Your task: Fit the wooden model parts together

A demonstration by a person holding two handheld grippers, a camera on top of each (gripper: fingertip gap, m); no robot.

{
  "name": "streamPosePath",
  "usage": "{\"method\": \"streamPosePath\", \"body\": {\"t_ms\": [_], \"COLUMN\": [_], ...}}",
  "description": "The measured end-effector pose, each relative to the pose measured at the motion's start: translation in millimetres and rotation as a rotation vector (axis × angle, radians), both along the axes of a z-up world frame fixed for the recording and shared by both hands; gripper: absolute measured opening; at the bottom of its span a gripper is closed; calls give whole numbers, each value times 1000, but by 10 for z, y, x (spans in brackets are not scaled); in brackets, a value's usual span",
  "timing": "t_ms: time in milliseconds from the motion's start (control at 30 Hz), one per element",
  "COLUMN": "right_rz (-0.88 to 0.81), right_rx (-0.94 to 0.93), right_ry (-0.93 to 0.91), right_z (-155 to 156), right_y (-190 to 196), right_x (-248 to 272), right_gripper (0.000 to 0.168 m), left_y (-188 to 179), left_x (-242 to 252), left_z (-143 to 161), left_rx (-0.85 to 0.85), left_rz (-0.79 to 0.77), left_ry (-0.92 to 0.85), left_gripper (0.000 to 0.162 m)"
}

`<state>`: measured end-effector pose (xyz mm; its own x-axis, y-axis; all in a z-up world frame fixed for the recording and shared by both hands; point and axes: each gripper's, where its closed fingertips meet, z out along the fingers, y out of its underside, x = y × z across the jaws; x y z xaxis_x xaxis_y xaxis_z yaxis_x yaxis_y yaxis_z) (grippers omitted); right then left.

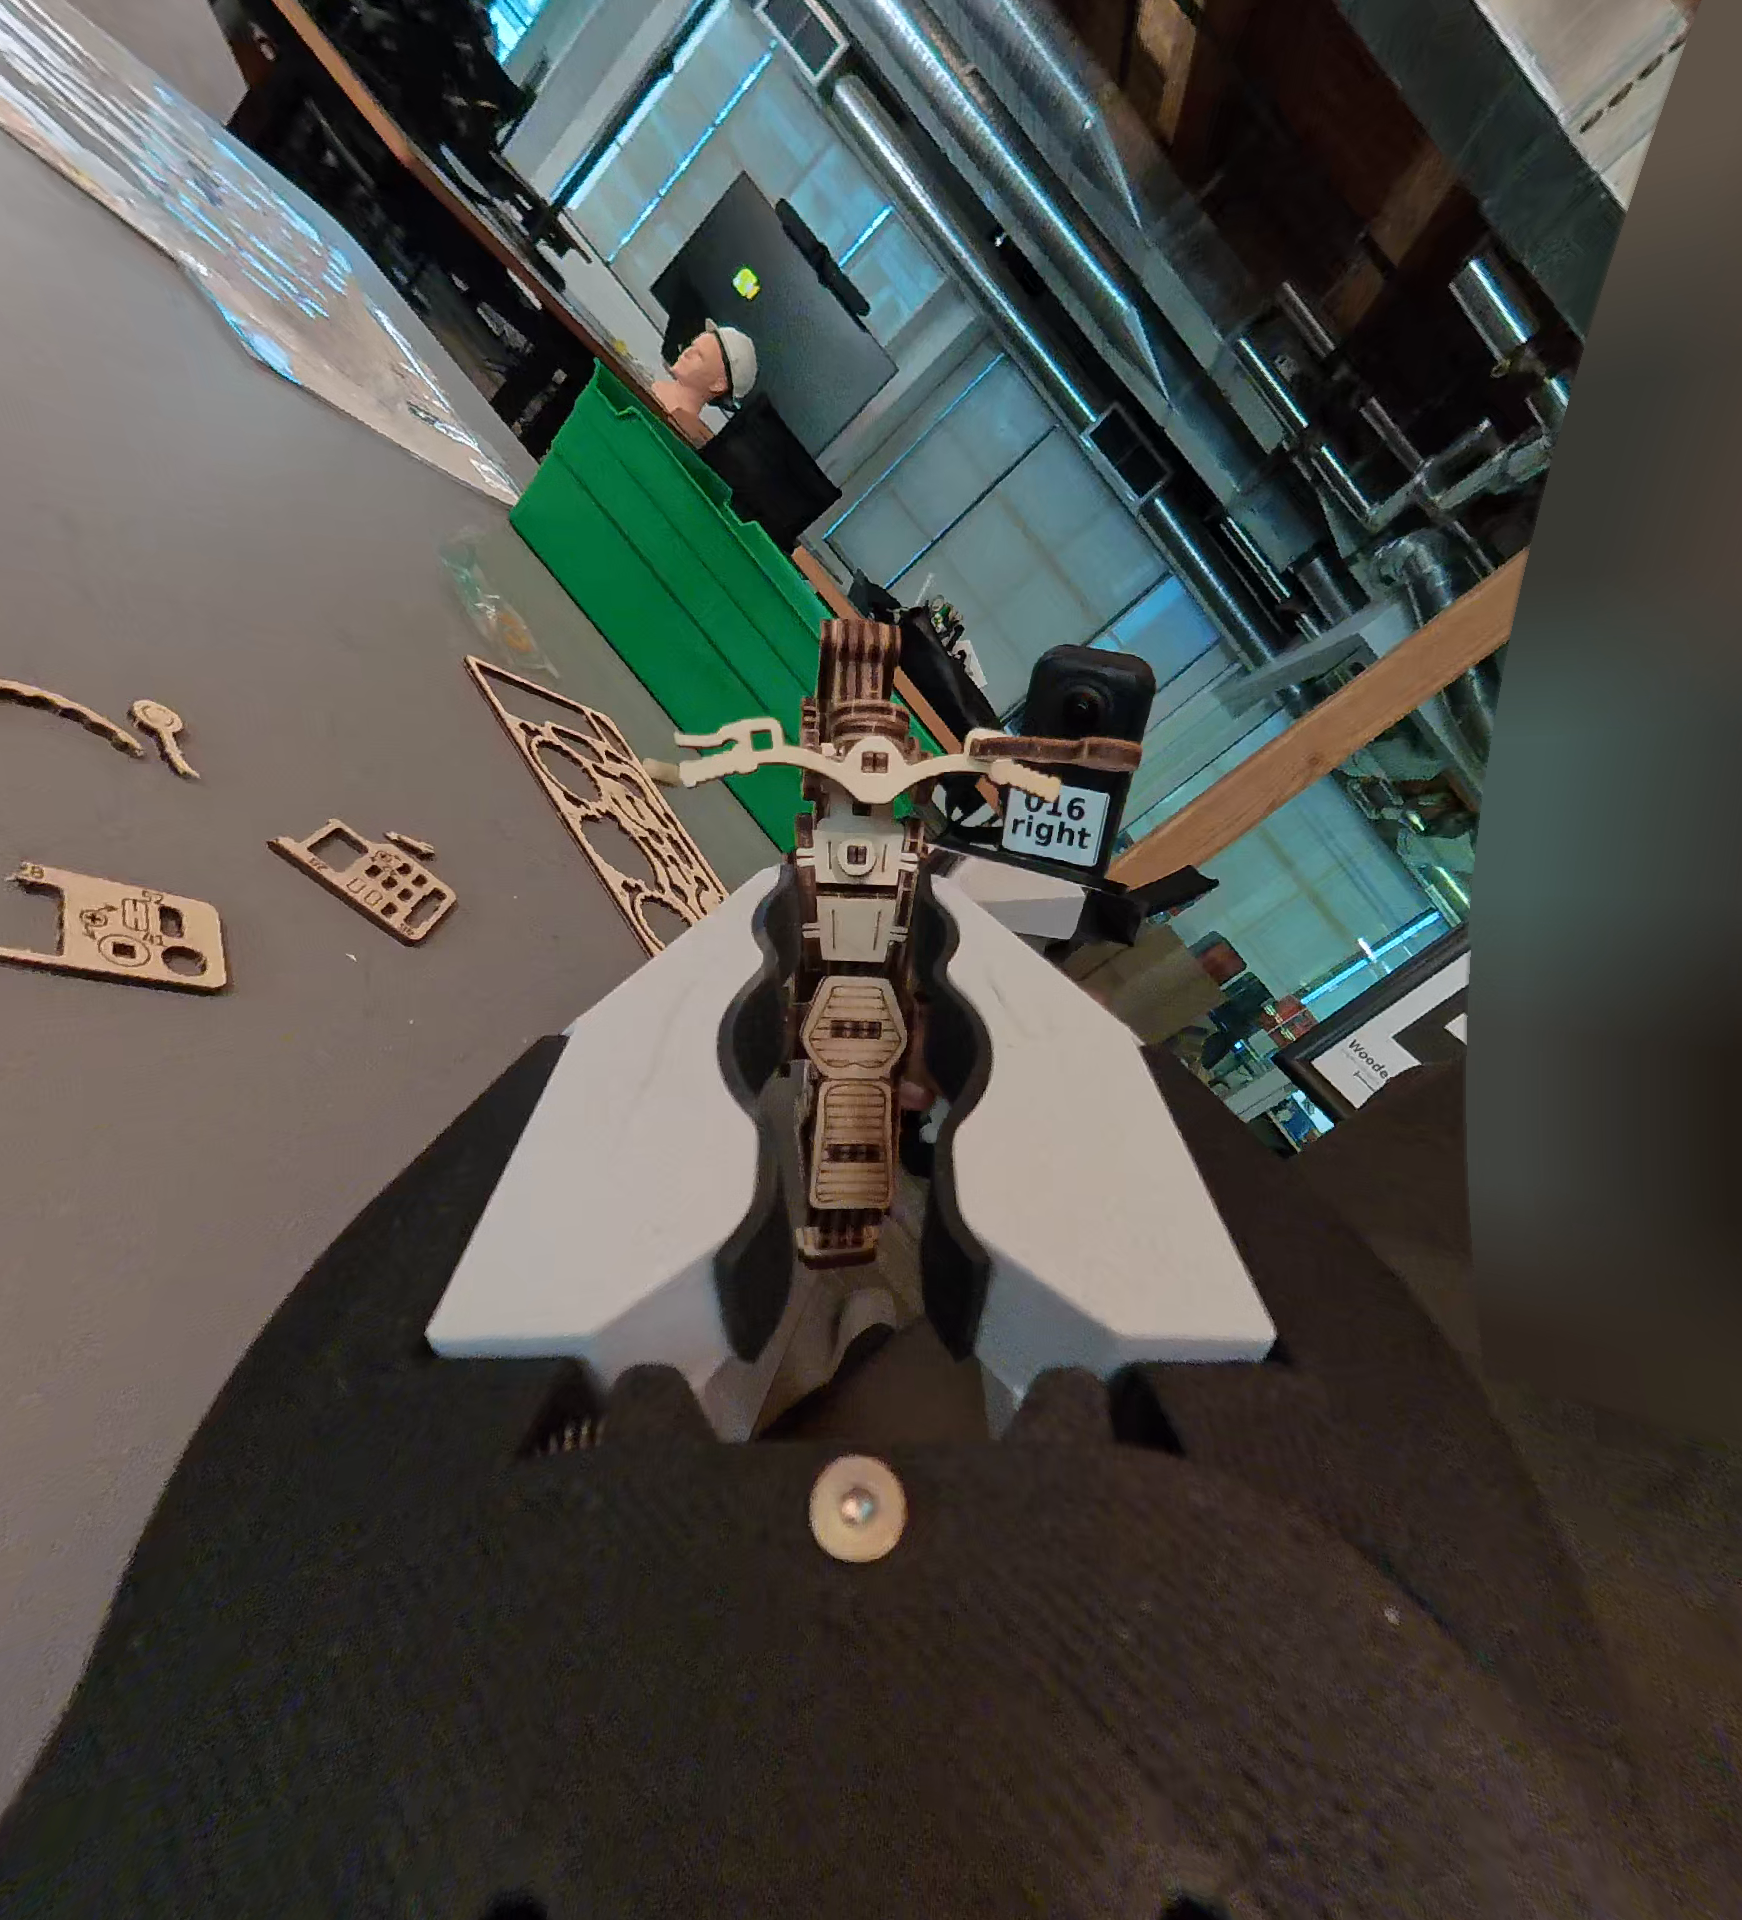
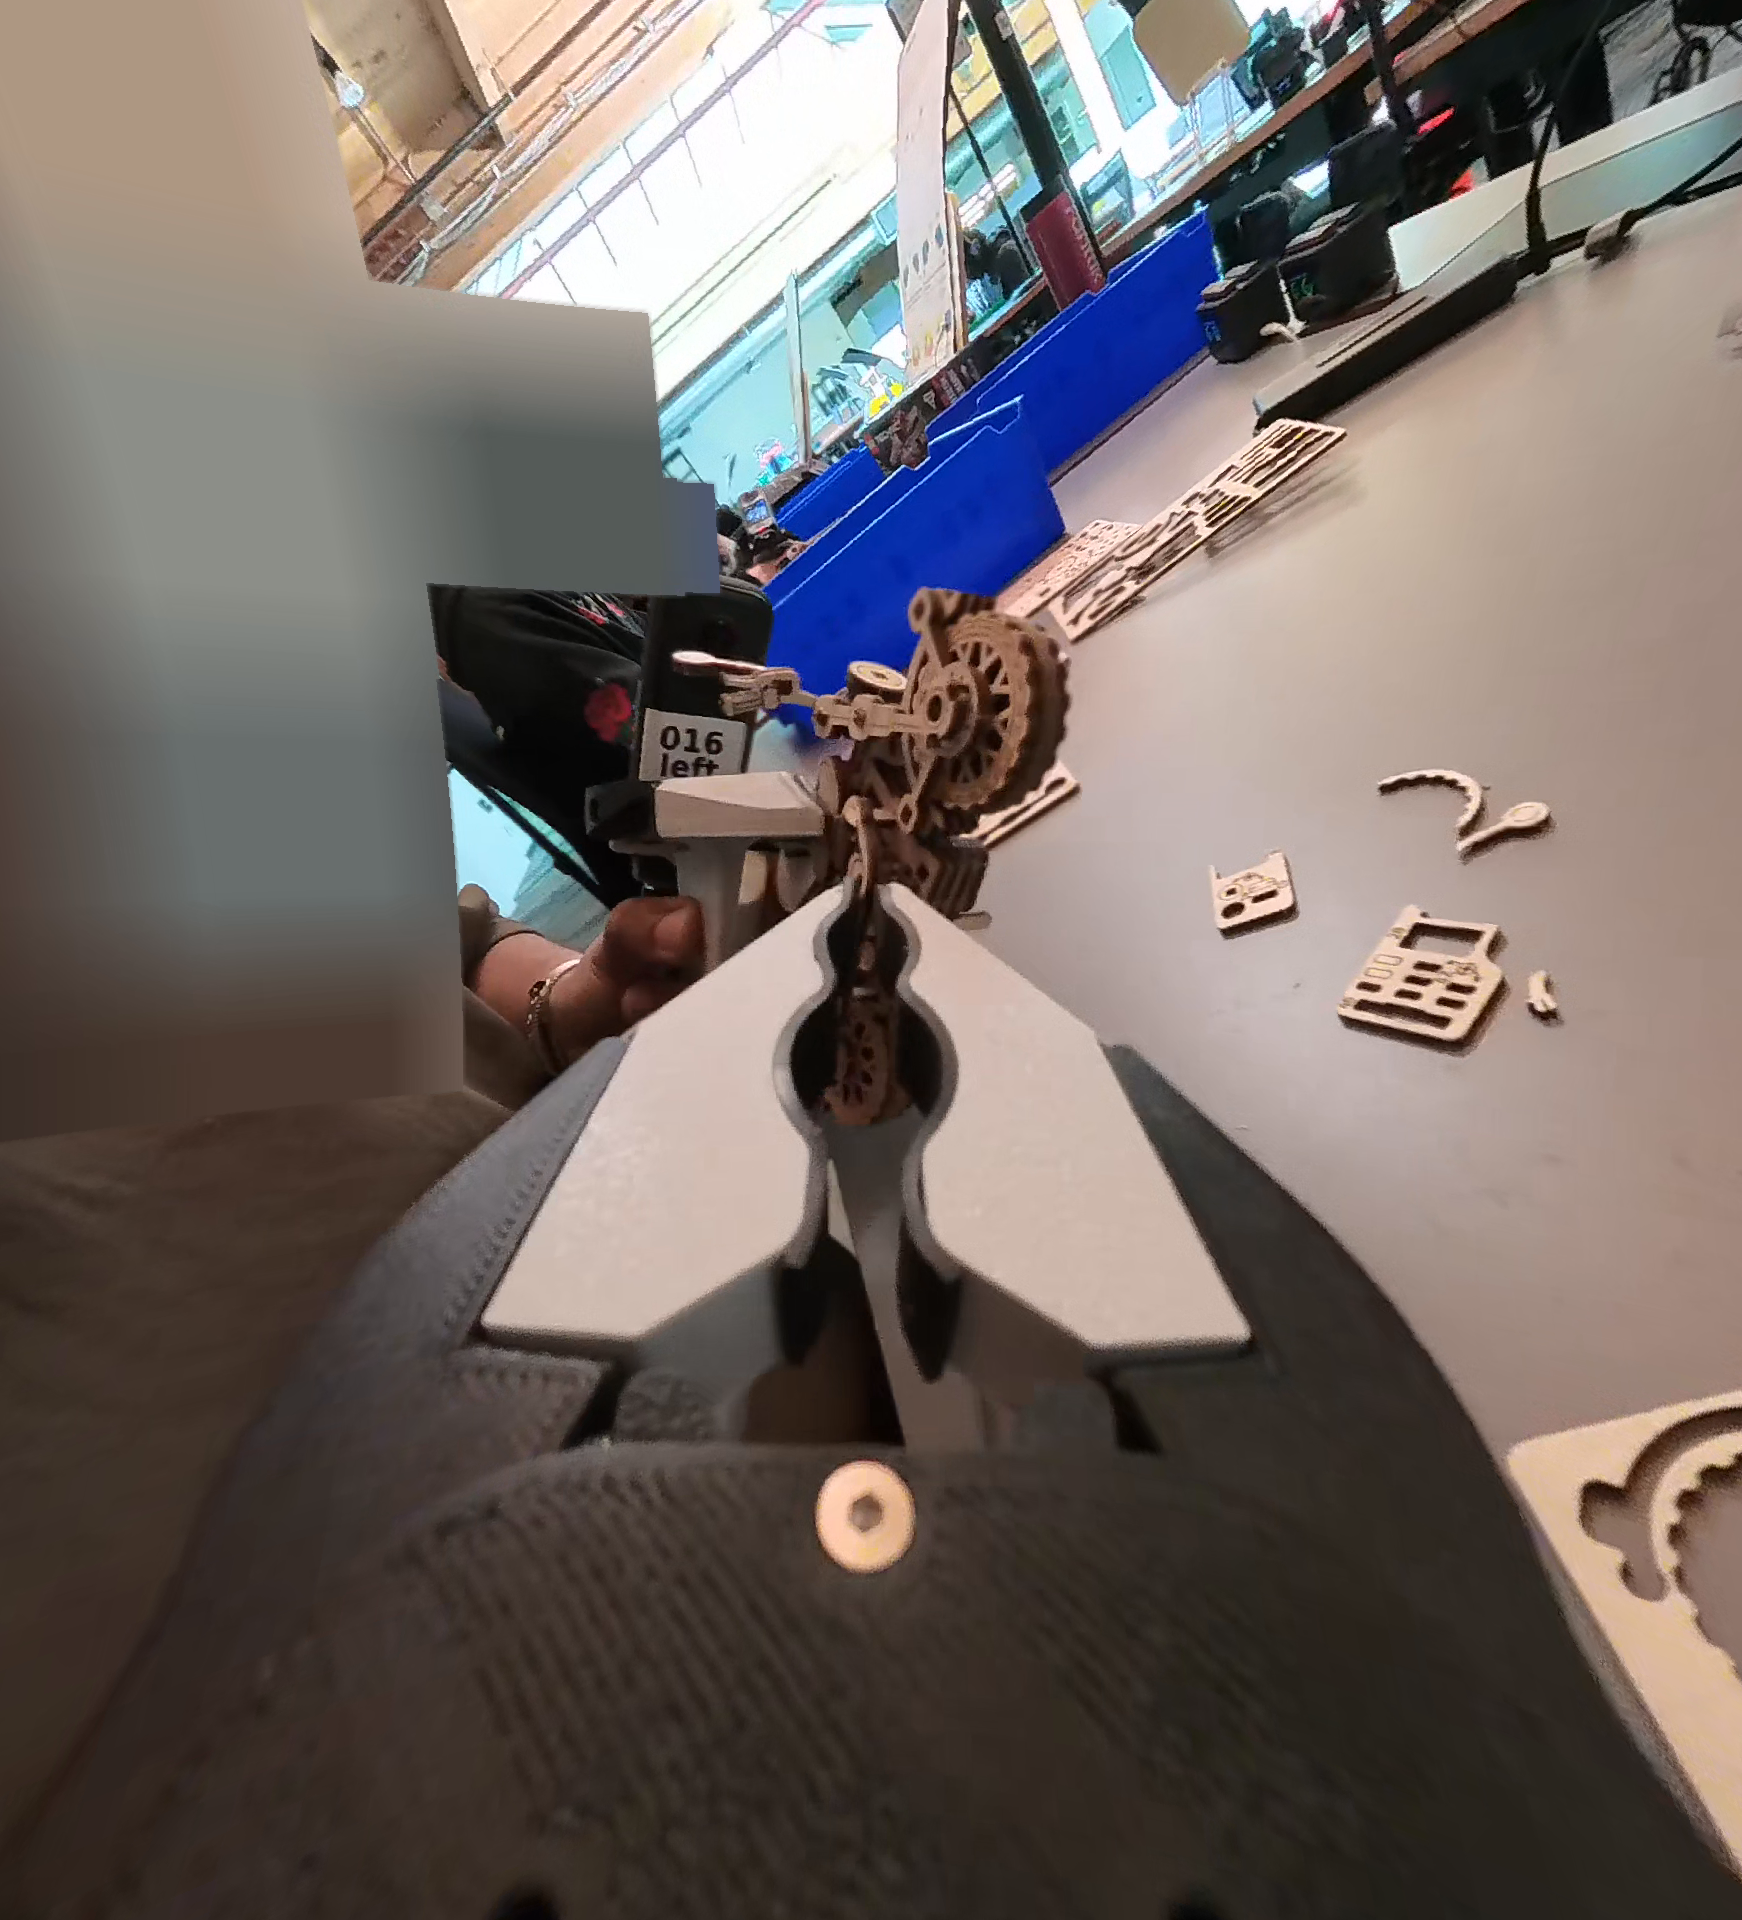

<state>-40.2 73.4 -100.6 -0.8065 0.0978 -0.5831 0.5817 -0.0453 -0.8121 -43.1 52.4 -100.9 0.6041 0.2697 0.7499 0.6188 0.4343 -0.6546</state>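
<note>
- Left wrist view: our left gripper (image 1: 851, 1049) is pinching the wooden motorbike model (image 1: 851, 935) by its seat and tank. The model is lifted off the counter (image 1: 171, 1195) and its long axis runs straight out along the fingers, front wheel farthest from us.
- Same view: the handlebar (image 1: 846, 769) lies crosswise. The right gripper (image 1: 1054, 904) comes in from the model's right side, close by the handlebar end.
- Loose flat parts (image 1: 108, 930) lie well apart to the left on the counter, w/ a cut-out sheet (image 1: 597, 790) nearer the model.
- Right wrist view: our right gripper (image 2: 862, 935) is pressed together on a thin wooden piece (image 2: 862, 1029), prob. part of the model's side; exact contact is hidden.
- Same view: the model (image 2: 950, 717) sits just ahead, side-on, wheel to the right. The left gripper (image 2: 732, 821) holds it from the left.
- Open room lies to the right over the counter (image 2: 1366, 1195); left is crowded by a hand (image 2: 638, 945).
</note>
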Motion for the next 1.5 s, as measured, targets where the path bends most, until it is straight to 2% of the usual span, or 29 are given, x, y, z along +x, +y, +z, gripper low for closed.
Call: {"method": "streamPosePath", "body": {"t_ms": [33, 233, 300, 667, 800, 1000, 1167, 1500], "right_rz": [2, -12, -16, -113, -175, -146, -149, -175], "right_rx": [2, 22, 26, 145, 188, 112, 156, 148], "right_ry": [-4, 19, 46, 321, 455, 488, 582, 481], "right_z": [-6, 0, 33, 175, 236, 318, 279, 216], "right_y": [-1, -16, -23, -1, 34, 69, 68, 110], "right_x": [2, -1, 11, 19, 5, 48, 63, -50], "right_gripper": [0, 6, 3, 3, 1, 0, 0, 0], "left_y": [-2, -1, -4, 34, 67, 103, 97, 190], "left_x": [1, 33, 49, 167, 178, 218, 219, 325], "left_z": [-1, 68, 103, 249, 241, 269, 230, 221], "left_rx": [-2, -97, -138, -292, -281, -288, -342, -349], "left_rz": [4, 69, 95, 185, 174, 136, 77, 4], "left_ry": [1, 127, 182, 433, 429, 477, 521, 534], "left_gripper": [19, 19, 19, 20, 20, 20, 20, 20]}}
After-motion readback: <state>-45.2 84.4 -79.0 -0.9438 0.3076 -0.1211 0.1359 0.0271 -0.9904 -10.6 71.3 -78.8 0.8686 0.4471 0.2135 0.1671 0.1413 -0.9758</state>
